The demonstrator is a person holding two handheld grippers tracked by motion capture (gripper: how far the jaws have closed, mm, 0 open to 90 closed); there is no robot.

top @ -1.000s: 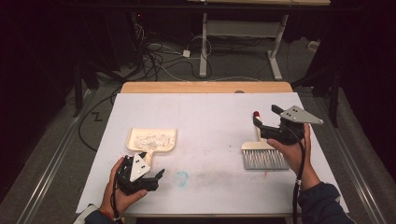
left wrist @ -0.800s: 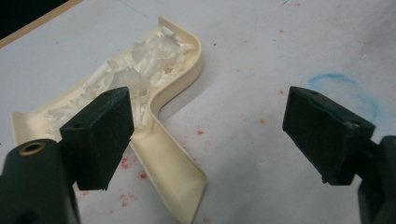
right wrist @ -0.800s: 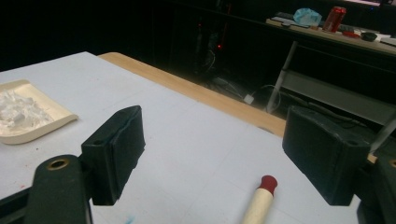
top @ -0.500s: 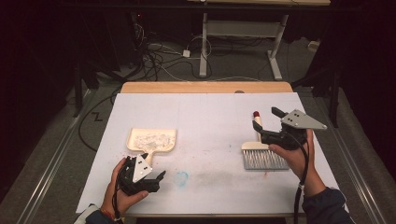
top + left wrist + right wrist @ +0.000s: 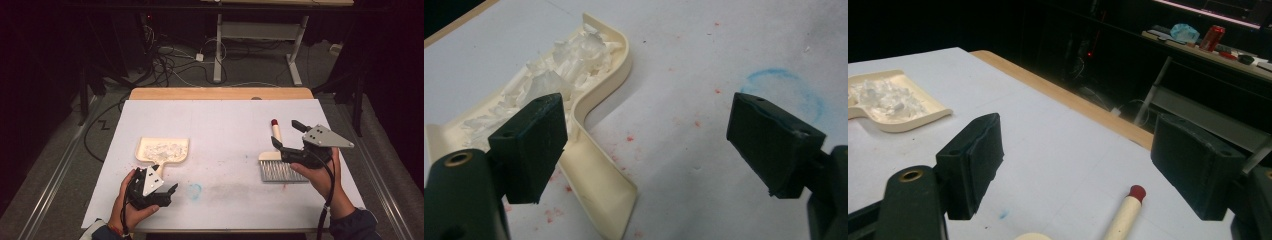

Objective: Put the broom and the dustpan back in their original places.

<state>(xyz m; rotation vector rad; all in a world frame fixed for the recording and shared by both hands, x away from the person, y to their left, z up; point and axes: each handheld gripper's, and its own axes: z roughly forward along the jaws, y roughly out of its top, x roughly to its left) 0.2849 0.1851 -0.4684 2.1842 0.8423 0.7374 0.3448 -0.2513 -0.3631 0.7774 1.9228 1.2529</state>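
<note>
Both tongs wide, empty. Dustpan (image 5: 163, 151) full near tabletop's left edge; close left tongs (image 5: 644, 145) squarely on handle, lift level.

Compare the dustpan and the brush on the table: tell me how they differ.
The dustpan lies on the left side of the table by the left gripper; the brush lies on the right under the right gripper. The dustpan holds a heap of white scraps; the brush carries nothing. The brush's handle ends in a red tip; the dustpan's handle is plain cream. Both are cream, rest flat and are ungripped.
</note>
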